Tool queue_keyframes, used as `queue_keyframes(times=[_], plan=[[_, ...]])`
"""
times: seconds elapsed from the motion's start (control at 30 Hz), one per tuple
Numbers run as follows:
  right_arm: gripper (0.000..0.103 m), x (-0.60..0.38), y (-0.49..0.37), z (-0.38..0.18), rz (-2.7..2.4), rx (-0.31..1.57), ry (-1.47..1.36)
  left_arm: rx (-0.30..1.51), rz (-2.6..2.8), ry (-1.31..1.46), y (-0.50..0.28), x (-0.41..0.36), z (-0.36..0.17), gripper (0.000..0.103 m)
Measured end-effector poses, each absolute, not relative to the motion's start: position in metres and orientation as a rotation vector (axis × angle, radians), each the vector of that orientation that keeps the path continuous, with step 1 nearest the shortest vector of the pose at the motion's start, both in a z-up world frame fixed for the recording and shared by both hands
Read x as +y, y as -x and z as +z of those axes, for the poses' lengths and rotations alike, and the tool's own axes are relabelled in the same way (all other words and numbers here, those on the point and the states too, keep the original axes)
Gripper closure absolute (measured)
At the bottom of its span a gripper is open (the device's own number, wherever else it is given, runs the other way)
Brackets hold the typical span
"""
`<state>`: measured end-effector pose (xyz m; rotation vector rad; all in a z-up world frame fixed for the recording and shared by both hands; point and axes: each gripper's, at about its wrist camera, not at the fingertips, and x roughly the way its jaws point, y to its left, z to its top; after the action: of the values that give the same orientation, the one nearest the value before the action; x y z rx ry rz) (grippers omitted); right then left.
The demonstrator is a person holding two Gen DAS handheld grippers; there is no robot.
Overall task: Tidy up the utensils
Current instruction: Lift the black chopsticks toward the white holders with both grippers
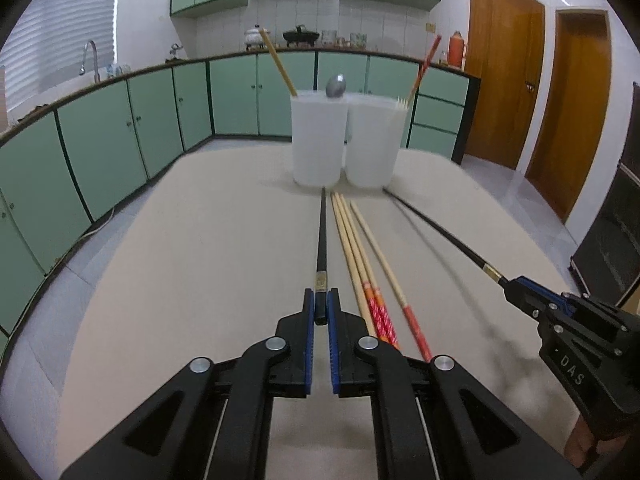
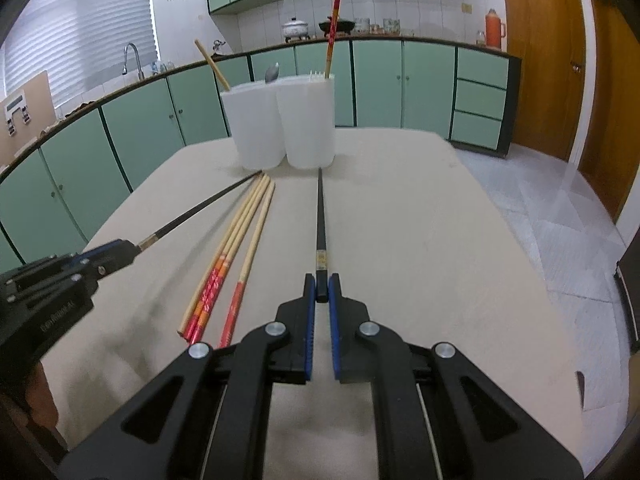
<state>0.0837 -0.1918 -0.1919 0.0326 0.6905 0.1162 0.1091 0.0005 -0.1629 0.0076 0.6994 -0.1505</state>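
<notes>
In the left wrist view my left gripper (image 1: 321, 298) is shut on the thick end of a black chopstick (image 1: 321, 236), whose tip points at two white cups (image 1: 319, 140) (image 1: 374, 144). To the right, my right gripper (image 1: 514, 285) is shut on a second black chopstick (image 1: 440, 232). The right wrist view shows the same: the right gripper (image 2: 321, 284) clamps its black chopstick (image 2: 320, 216), and the left gripper (image 2: 130, 251) holds the other one (image 2: 200, 210). Several wooden chopsticks with red ends (image 1: 362, 264) (image 2: 236, 236) lie on the table between them.
The beige table (image 1: 180, 260) ends just behind the cups. The left cup holds a wooden chopstick (image 1: 280, 64) and a spoon (image 1: 335, 86); the right cup holds a red chopstick (image 1: 424, 68). Green cabinets (image 1: 100, 144) line the wall, with wooden doors (image 1: 500, 88) at the right.
</notes>
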Motion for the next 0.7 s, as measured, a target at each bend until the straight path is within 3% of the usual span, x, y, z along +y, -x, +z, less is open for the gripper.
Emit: queue_keyframes(times=[0.7], plan=[[0.097, -0.218, -0.121, -0.047, 0.234, 0.481, -0.081, 0.42, -0.199, 0.043, -0.134, 0.019, -0.029, 0.097]])
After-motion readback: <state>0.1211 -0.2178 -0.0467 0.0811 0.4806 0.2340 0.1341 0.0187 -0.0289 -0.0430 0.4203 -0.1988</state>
